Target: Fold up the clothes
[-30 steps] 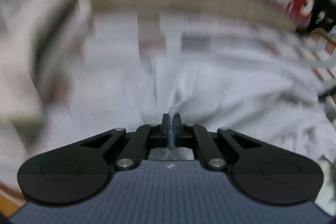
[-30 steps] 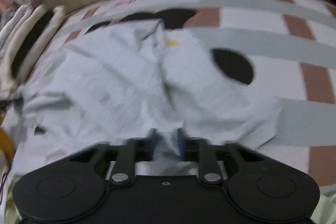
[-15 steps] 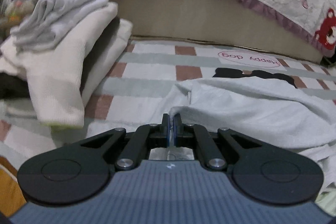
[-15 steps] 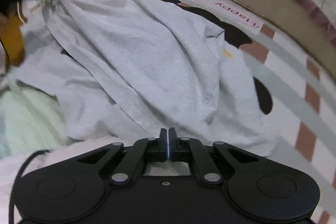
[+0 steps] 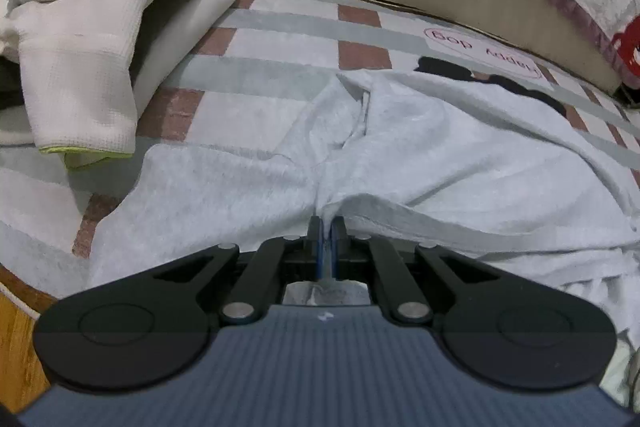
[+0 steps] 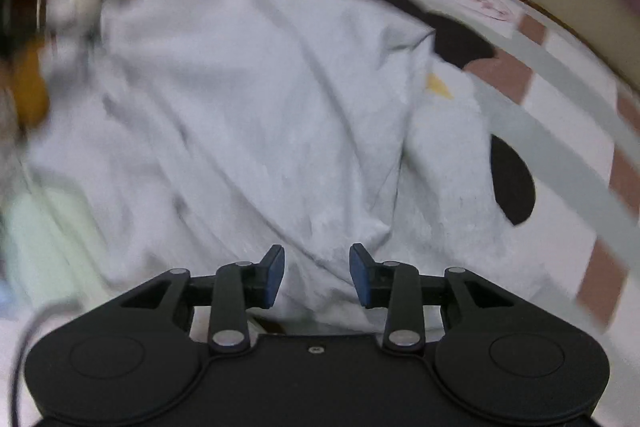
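Folding looks partway at best: the pale grey garment [image 5: 460, 147] lies rumpled and creased on the checked bed cover [image 5: 280, 27], no neat rectangle showing. The left gripper [image 5: 327, 227] pinches a raised ridge of its cloth, jaws nearly together. The right gripper [image 6: 317, 275] hovers over it, jaws wide, empty. A stack of folded clothes [image 5: 92, 27] sits beside.

My right gripper [image 6: 317, 275] has let go of the shirt [image 6: 256, 131]

Half a second ago its blue pads [image 6: 275, 275] were pressed together; now they stand apart over the cloth, and this view has become blurred. In my left view the shirt now lies lower and flatter on the blanket [image 5: 280, 47].
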A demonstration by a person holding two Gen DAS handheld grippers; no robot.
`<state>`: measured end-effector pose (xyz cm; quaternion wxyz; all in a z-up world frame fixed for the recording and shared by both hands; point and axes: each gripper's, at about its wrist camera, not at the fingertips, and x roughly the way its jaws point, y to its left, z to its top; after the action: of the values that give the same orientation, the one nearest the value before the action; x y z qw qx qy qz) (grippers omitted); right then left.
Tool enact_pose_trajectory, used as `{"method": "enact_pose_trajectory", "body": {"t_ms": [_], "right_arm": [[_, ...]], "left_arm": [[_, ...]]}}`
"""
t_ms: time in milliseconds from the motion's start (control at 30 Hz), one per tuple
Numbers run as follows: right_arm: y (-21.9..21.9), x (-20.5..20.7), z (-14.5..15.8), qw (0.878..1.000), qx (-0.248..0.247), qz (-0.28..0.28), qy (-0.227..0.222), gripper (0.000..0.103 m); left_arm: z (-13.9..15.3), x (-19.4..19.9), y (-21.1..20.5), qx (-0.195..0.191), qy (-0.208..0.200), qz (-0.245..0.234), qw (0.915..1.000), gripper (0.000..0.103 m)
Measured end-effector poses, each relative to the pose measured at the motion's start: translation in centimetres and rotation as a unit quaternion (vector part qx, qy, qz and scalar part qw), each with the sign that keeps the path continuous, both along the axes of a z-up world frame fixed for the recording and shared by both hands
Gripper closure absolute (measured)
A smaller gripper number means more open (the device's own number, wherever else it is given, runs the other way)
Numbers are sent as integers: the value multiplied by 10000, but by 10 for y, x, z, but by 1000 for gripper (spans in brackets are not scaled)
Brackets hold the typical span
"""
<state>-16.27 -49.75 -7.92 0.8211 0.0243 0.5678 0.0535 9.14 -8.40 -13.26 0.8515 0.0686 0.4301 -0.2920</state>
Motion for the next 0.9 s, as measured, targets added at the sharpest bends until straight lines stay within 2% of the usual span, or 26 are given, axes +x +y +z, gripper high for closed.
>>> {"method": "enact_pose_trajectory", "body": {"t_ms": [167,200,233,333,367,400,433,467,500,533,567,633,700,733,767,833,867,900], "right_arm": [[23,16,-13,9971,-555,512,11,62],[26,18,-9,9960,-729,508,-63,76],[29,20,-5,9945,-904,503,-138,99],[37,26,6,9879,-1427,487,-363,100],[43,23,28,9791,-1833,82,-874,100],[49,19,49,9643,-2231,-329,-1387,100],[53,10,73,9443,-2239,-1001,-2193,99],[57,8,70,9358,-2231,-1353,-2369,97],[62,7,67,9261,-2220,-1698,-2533,88],[67,5,64,9150,-2204,-2041,-2693,73],[72,4,62,9024,-2186,-2381,-2849,68],[79,26,29,9367,-1952,-2149,-1955,69],[83,38,14,9756,-966,-1550,-1218,79],[83,37,16,9809,-605,-1391,-1217,73],[80,33,23,9802,-257,-1382,-1391,72],[63,20,35,9691,127,-1699,-1784,61],[54,14,42,9620,317,-1855,-1978,61],[47,11,43,9608,204,-1883,-2026,61]], "left_arm": [[6,-5,-12,163,-449,-190,9987,100],[12,-6,-12,111,-702,-149,9974,100],[20,-8,-11,32,-977,-105,9952,100],[50,-15,2,-568,-1914,302,9794,100],[54,-15,5,-647,-2053,411,9757,100],[56,-15,7,-680,-2144,510,9731,100],[58,-15,9,-713,-2233,608,9702,100],[55,-11,8,-650,-2149,674,9721,100],[49,-6,6,-550,-1993,727,9757,100],[41,1,4,-392,-1789,809,9798,100],[31,10,2,-211,-1564,901,9834,100],[18,24,6,-38,-1158,1150,9866,100],[7,35,12,13,-813,1375,9872,100],[4,39,15,-43,-689,1458,9869,100],[1,43,19,-98,-566,1540,9864,100],[-2,46,21,-135,-485,1576,9862,100],[-2,46,19,-95,-503,1547,9866,100],[-3,45,17,-48,-540,1506,9871,100]]}}
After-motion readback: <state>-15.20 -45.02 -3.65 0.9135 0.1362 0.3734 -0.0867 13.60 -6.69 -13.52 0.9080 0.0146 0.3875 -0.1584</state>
